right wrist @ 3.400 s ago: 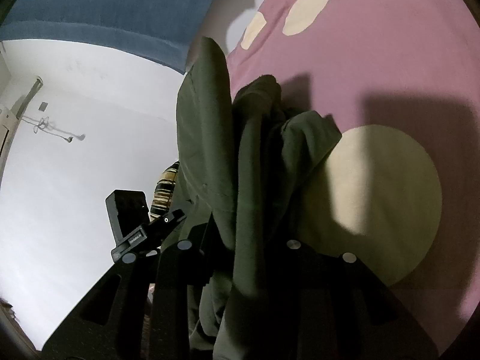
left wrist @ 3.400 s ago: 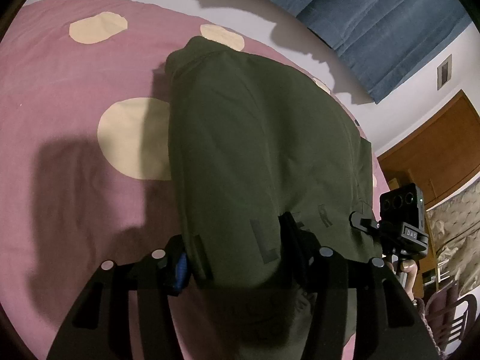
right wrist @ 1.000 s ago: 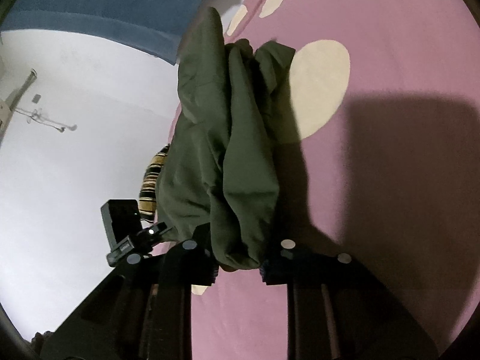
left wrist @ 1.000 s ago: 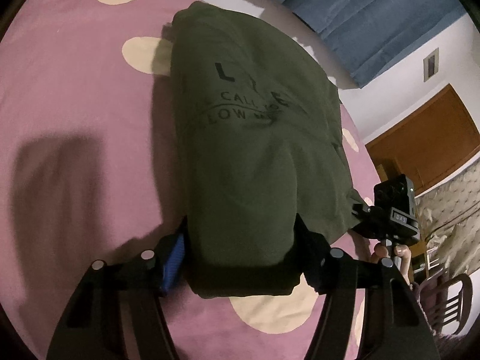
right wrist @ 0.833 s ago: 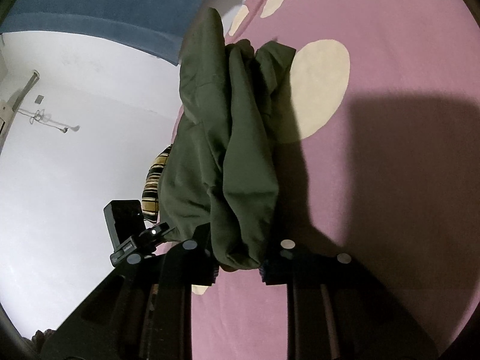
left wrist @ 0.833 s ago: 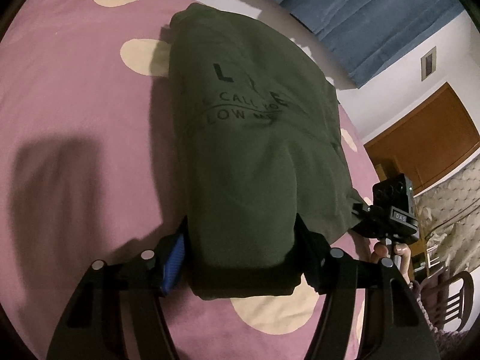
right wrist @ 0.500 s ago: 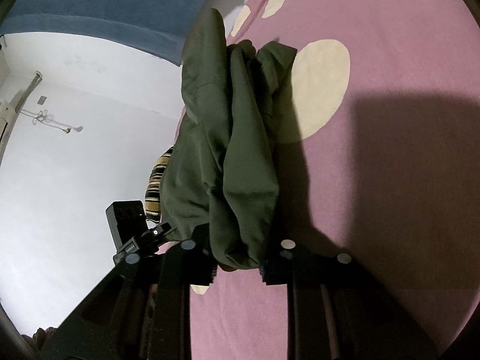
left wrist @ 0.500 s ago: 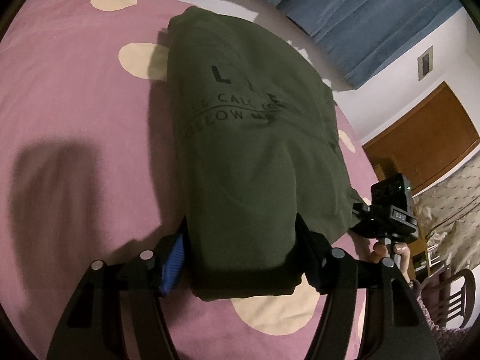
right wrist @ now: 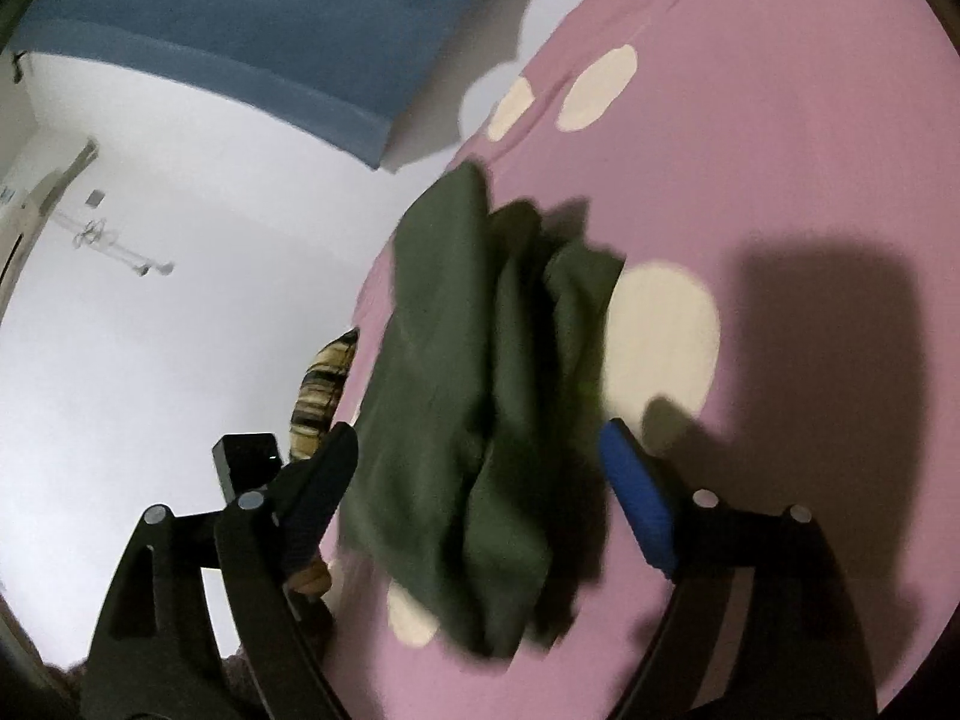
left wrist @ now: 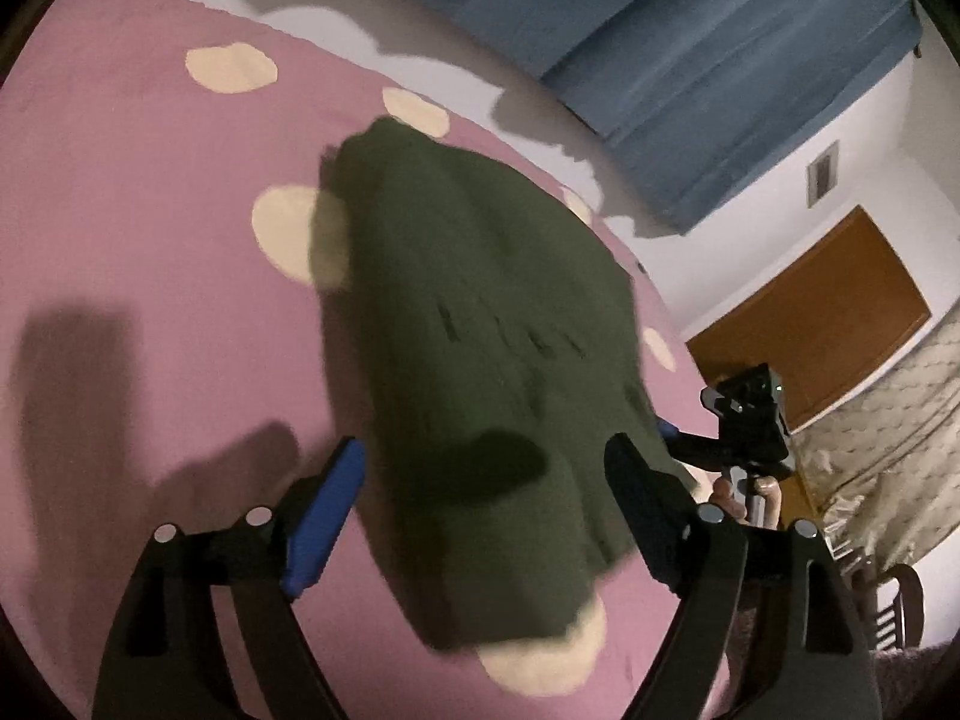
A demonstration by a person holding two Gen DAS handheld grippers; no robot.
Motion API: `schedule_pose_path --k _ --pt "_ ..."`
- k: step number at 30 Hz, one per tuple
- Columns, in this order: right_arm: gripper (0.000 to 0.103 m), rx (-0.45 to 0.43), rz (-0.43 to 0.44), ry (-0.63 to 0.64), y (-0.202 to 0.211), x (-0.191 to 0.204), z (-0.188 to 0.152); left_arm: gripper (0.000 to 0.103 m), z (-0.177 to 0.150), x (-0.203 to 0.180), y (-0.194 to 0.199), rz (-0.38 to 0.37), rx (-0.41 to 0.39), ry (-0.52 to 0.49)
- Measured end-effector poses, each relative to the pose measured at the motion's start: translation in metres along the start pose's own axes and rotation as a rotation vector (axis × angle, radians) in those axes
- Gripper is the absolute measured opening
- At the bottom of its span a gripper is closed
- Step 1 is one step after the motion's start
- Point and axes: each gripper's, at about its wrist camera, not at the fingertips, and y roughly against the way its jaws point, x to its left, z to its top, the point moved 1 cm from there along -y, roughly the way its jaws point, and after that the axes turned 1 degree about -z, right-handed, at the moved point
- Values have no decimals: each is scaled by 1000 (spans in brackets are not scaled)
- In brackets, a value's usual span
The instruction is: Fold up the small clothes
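Both our left hand-held gripper (left wrist: 480, 483) and right hand-held gripper (right wrist: 480, 462) just opened wide, dropping the folded dark green cloth shirt (left wrist: 480, 324) on the pink spotted bed (left wrist: 150, 240), so folding looks done.

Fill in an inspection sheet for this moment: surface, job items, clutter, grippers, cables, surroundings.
Surface: pink bedspread with cream dots, shadows across it.
Job's things: one dark green garment, folded into a bundle, lying on the bedspread; faint lettering on top, blurred.
Clutter: striped fabric at the bed's edge.
Grippers: left gripper open, jaws just opened, pads clear of the garment between them; right gripper likewise open and just released.
Cables: nothing seen.
Surroundings: blue curtain, white wall, wooden door, chair.
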Motion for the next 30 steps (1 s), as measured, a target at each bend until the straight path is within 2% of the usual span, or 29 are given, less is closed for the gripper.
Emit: schedule_pose_path --k 6,9,10,13,18,20,21,23,30 --pt "83 12 -32 -43 -48 -12 60 81 57 13 -46 107 25 -60" --pt "83 11 -40 -68 -63 -17 78 81 78 25 -64 137 31 -34" --pt "80 16 -53 -80 -70 -20 82 81 82 30 -71 149 40 -18" --pt "60 44 -98 -66 -79 -24 86 83 81 42 -86 168 82 -1" --pt "41 70 -125 -67 -83 -33 86 86 76 51 -90 143 95 34" --pt "26 74 -119 -91 -84 -37 85 87 75 45 -90 162 89 8" --pt "23 73 -116 -102 -83 -39 85 87 75 44 -90 170 87 -4" --pt "6 69 -126 -127 -84 -47 84 87 74 42 -90 180 86 -13" --pt "6 45 -102 -121 -80 -44 82 88 73 41 -90 179 77 -10"
